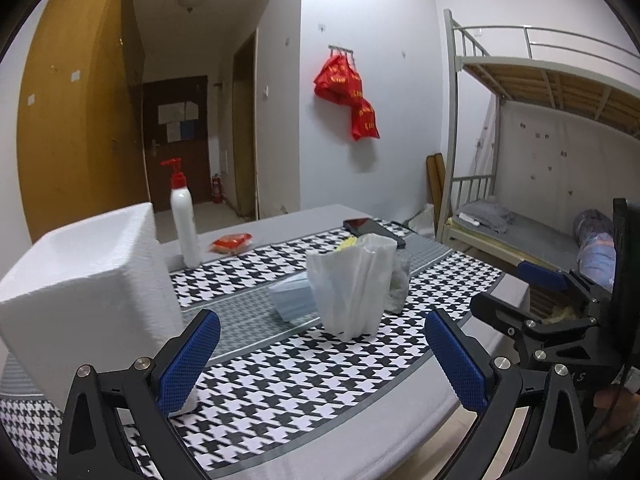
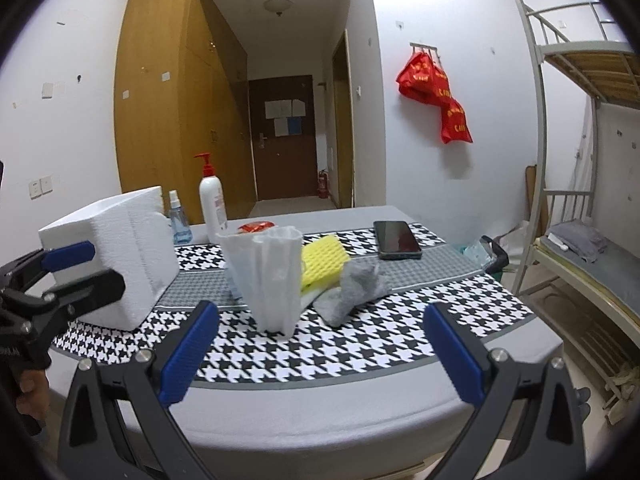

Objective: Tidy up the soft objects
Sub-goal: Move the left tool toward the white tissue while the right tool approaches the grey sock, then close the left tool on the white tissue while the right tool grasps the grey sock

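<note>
Grey crumpled cloth [image 2: 352, 288] and yellow sponge [image 2: 323, 258] ahead of my right gripper [image 2: 320, 348]; both grippers, left gripper [image 1: 320, 356] included, wide open, empty.

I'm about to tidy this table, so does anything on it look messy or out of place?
Yes. A grey cloth lies crumpled against the yellow sponge in mid-table, behind the white bag that stands upright. A light blue stack sits skewed beside that bag. Nothing looks spilled or broken. Both grippers, left and right, are open and empty.
</note>
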Tool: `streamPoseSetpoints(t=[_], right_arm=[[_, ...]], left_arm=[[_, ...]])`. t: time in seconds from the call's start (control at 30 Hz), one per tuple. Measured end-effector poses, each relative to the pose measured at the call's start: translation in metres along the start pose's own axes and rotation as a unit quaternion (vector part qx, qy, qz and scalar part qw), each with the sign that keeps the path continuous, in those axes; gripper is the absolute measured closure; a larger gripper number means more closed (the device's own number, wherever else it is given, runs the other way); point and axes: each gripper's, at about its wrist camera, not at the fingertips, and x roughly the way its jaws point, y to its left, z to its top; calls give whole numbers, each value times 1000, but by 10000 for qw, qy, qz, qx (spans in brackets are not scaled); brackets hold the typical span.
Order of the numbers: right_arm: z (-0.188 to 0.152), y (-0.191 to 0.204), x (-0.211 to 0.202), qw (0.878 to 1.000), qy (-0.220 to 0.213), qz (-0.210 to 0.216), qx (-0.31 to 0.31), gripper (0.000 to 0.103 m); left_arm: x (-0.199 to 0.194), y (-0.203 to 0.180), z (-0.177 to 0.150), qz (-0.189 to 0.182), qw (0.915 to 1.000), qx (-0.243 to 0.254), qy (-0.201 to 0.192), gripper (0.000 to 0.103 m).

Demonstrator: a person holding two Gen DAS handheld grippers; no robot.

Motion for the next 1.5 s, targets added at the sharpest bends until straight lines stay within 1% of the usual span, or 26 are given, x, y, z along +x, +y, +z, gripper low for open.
streamPoseSetpoints(t=[0.27,0.7,0.8,0.87,1.03,1.17,1.23,1.3,1.43,1.5], right_arm=[[0,-18,20,9998,153,-64,59,0],[-1,-48,42,9990,361,-225,147,0],[-2,-53,48,9988,413,-219,153,0],[-2,-56,52,9986,463,-208,150,0],[-4,-61,59,9983,533,-195,131,0],[-5,-65,64,9982,555,-170,151,0],[-5,-66,67,9981,579,-162,150,0],[-5,-66,69,9981,587,-150,148,0],[-4,-66,74,9979,628,-111,113,0],[-4,-67,78,9976,669,-112,103,0]], left_arm=[[29,-10,2,-48,9997,35,255,1],[80,-22,4,-214,9962,-3,846,1],[92,-24,3,-292,9944,-71,1011,4],[101,-26,3,-381,9928,-123,1127,8],[122,-29,4,-374,9898,-198,1362,14],[139,-30,4,-238,9867,-221,1591,17],[149,-31,4,-58,9846,-134,1740,17],[155,-30,3,26,9836,-114,1800,19],[164,-27,3,56,9820,-183,1879,27],[171,-27,-1,-6,9800,-192,1983,35]])
